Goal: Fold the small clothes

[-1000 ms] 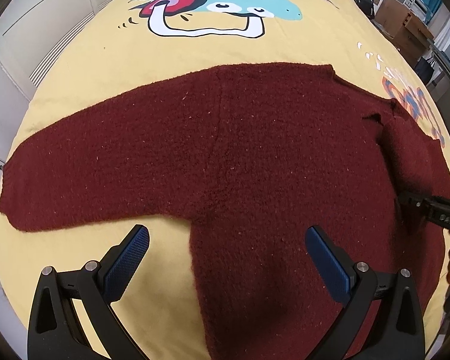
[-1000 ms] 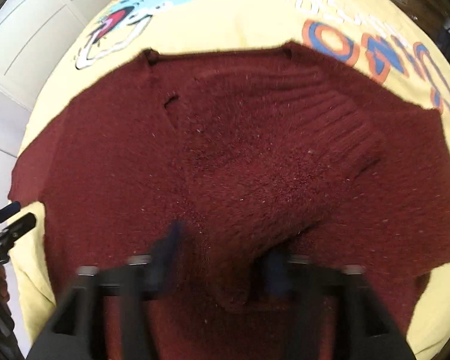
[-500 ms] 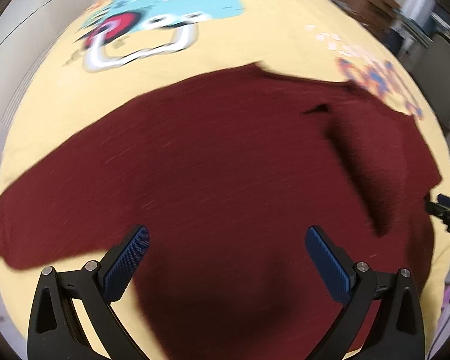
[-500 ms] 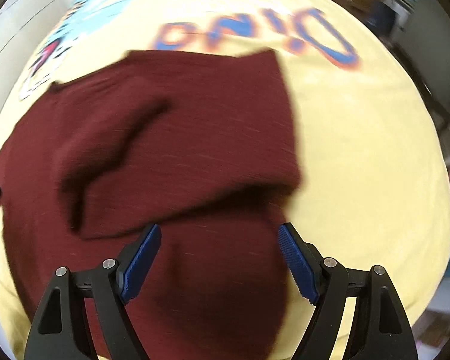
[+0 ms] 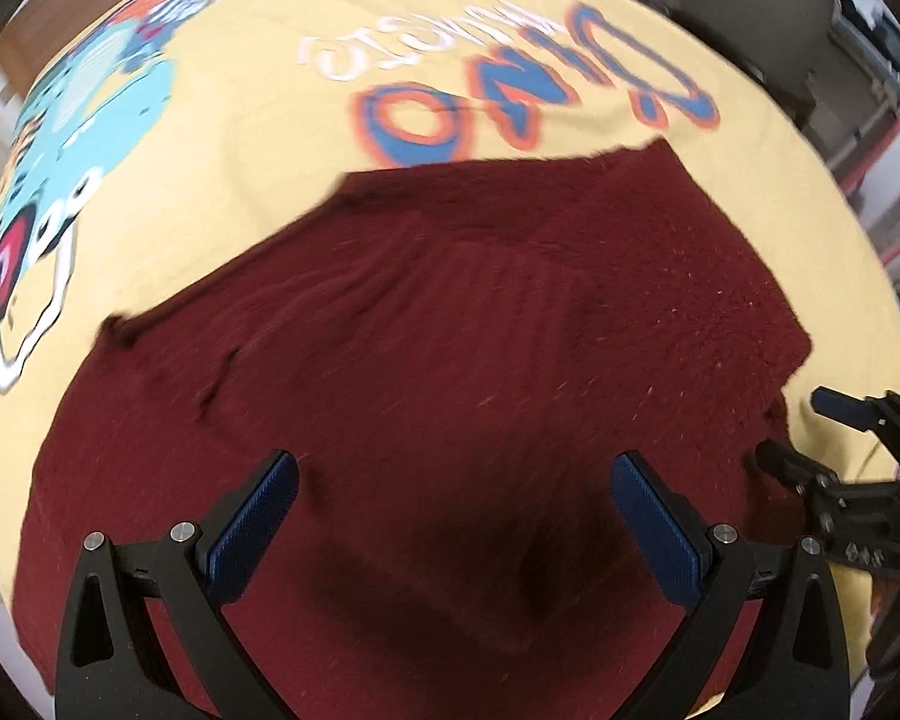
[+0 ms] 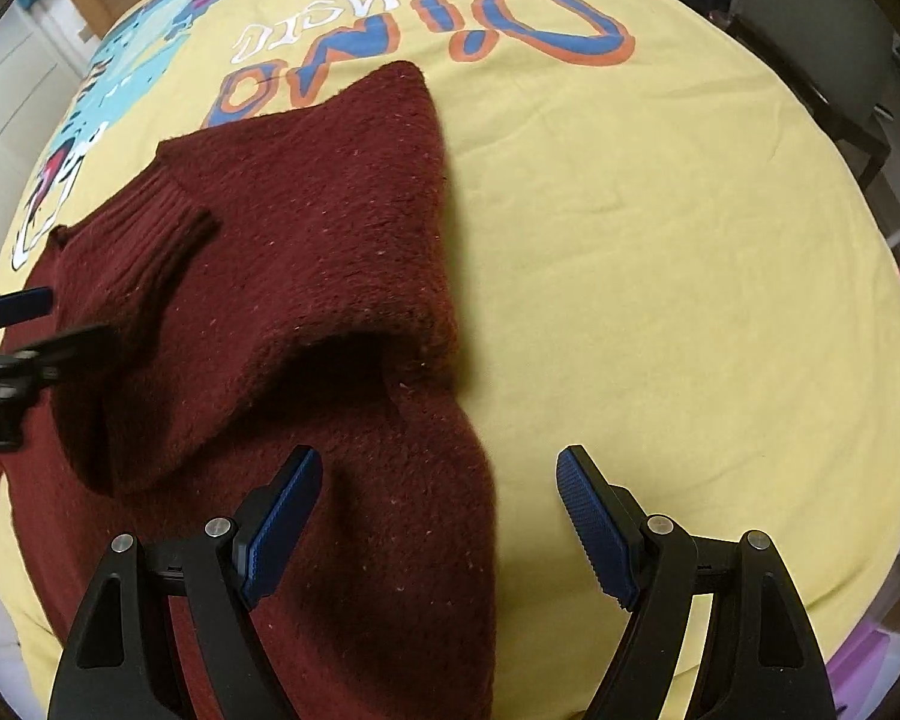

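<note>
A dark red knitted sweater (image 5: pixel 450 360) lies on the yellow printed cloth (image 5: pixel 270 138). One sleeve is folded across its body, with the ribbed cuff (image 6: pixel 162 222) lying on top. My left gripper (image 5: pixel 450 516) hangs open above the sweater's middle, nothing between its blue pads. My right gripper (image 6: pixel 438 510) is open too, over the sweater's right edge (image 6: pixel 468 438), the fabric under its left finger and bare cloth under the right one. Each gripper shows at the other view's side: the right gripper (image 5: pixel 804 432) and the left gripper (image 6: pixel 48 324).
The yellow cloth (image 6: pixel 660 240) carries a blue cartoon dinosaur (image 5: pixel 90 96) and orange-blue lettering (image 6: pixel 450 30). Dark furniture (image 6: pixel 822 60) stands beyond the far right edge. White cabinet doors (image 6: pixel 6 90) are at the left. Bare yellow cloth lies right of the sweater.
Both grippers swung sideways over the sweater and rolled. The right one let go of the folded sleeve, which now lies across the body, and moved to the sweater's right edge.
</note>
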The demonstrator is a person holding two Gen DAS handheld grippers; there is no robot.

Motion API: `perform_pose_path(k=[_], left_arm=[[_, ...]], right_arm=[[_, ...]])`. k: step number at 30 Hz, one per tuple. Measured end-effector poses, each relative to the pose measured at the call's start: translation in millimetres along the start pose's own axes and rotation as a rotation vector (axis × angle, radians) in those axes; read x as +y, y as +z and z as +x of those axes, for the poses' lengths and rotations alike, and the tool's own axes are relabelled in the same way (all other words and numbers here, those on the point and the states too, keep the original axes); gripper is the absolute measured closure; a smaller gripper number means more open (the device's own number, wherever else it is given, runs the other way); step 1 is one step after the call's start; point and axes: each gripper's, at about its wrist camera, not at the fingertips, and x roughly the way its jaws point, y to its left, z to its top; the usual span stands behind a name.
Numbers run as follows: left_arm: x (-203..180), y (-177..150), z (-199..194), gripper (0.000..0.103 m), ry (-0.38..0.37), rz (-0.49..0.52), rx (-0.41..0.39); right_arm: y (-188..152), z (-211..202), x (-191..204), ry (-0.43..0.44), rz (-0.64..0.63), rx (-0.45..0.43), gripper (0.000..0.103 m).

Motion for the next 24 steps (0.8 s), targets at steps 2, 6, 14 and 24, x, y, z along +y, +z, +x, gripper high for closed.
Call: perform_pose_path(k=[2, 6, 14, 24], left_arm=[[-14, 11, 16, 0.001, 0.017, 0.033, 0.024], [-21, 23, 49, 0.011, 0.091, 0.048, 0.088], [18, 25, 27, 0.089, 0.086, -0.024, -0.007], [127, -38, -24, 0.089, 0.003, -0.308, -0.163]], right_arm=[[2, 2, -3, 0.000, 0.006, 0.003, 0.022], [1, 4, -2, 0.003, 0.005, 0.014, 0.022], [2, 7, 2, -0.002, 0.008, 0.013, 0.022], [-5, 7, 15, -0.007, -0.021, 0.013, 0.022]])
